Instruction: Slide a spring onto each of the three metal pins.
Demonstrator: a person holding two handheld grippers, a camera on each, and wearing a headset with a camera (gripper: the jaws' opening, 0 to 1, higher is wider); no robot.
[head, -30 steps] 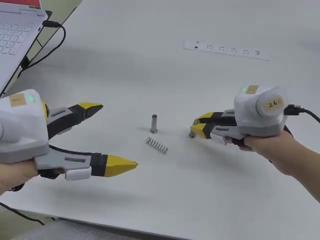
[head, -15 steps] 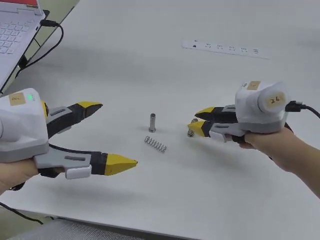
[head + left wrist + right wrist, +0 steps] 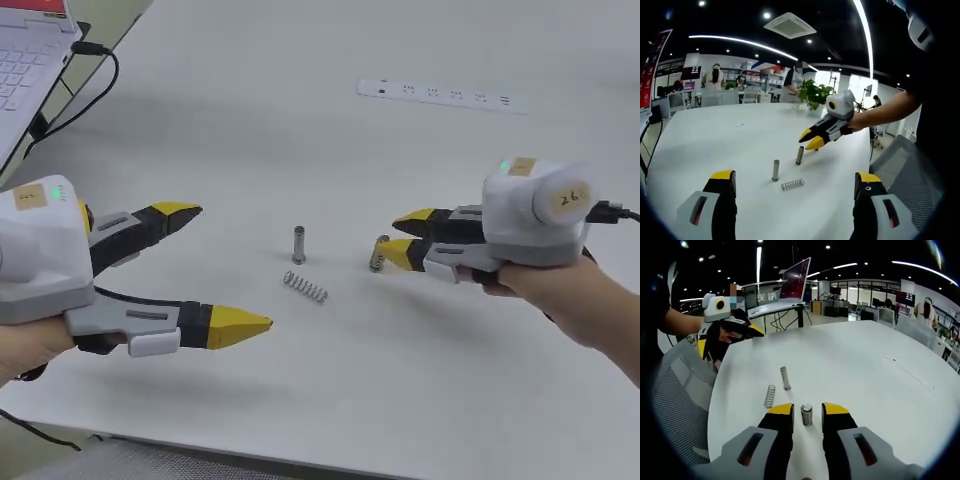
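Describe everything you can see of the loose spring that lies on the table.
The loose spring is a small coil of thin, silver-grey wire, metal by its look, with open turns along its whole length. It lies on its side on the white table, slanted in the head view, on no pin. The bare pin stands upright close beside it, with a small gap between them. Only the table touches it.

Table (image 3: 300,130): smooth, matt white top. Bare pin (image 3: 299,244): smooth, dull grey metal. Loose spring (image 3: 304,288) and the coil on the sprung pin (image 3: 378,253): bright metal wire. Left gripper (image 3: 225,267) and right gripper (image 3: 393,234): 2 matt white plastic housings, black plastic jaws, yellow tips. Power strip (image 3: 442,96): white plastic.
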